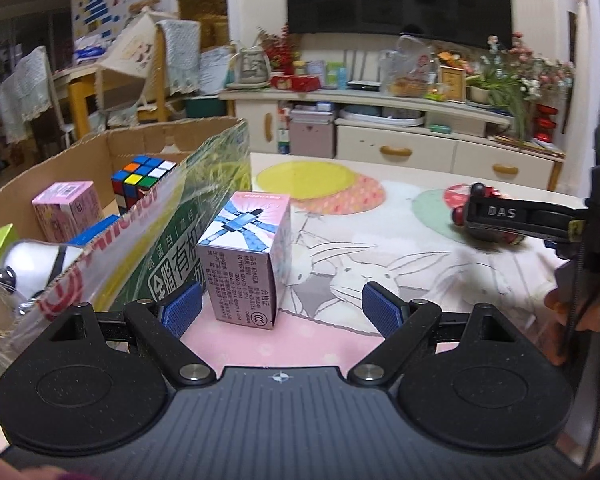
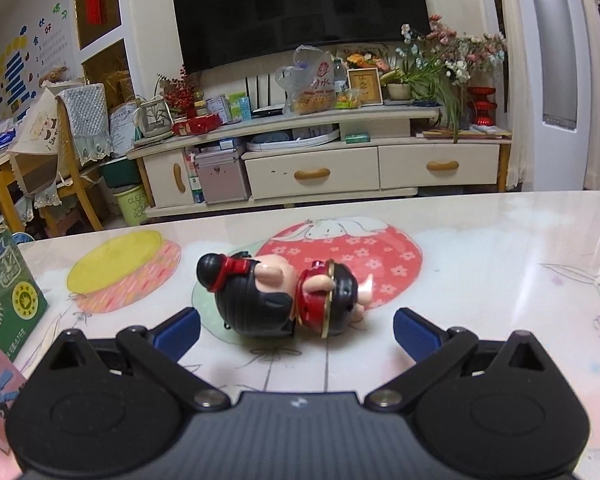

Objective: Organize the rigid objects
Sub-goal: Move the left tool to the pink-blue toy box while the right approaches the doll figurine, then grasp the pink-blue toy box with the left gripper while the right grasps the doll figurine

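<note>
The left gripper (image 1: pixel 281 307) is hovering with its blue pads spread wide, and the pink box (image 1: pixel 247 258) is standing upright on the table (image 1: pixel 420 280) just ahead of them, nearer the left pad than the right. Nothing is being held. The box is sitting just beside the wall of the cardboard carton (image 1: pixel 100 168), where a puzzle cube (image 1: pixel 142 178), another pink box and a few other items are already lying.

The right gripper (image 2: pixel 296 330) is also gaping open, and the doll figure (image 2: pixel 284 298) is lying on its side on the table just in front of it, between the two pads but not touched by either.

Judging from this, the pink box is looking like the riskier pick: it is tall and off-centre, so the left pad is likely to reach it first and tip it or shove it against the carton. The doll is rounded and glossy, so closing pads may be squeezing it forward and out of the grip; its big head could also be making it swing once lifted. The two grippers are working near each other and could collide over the carton
</note>
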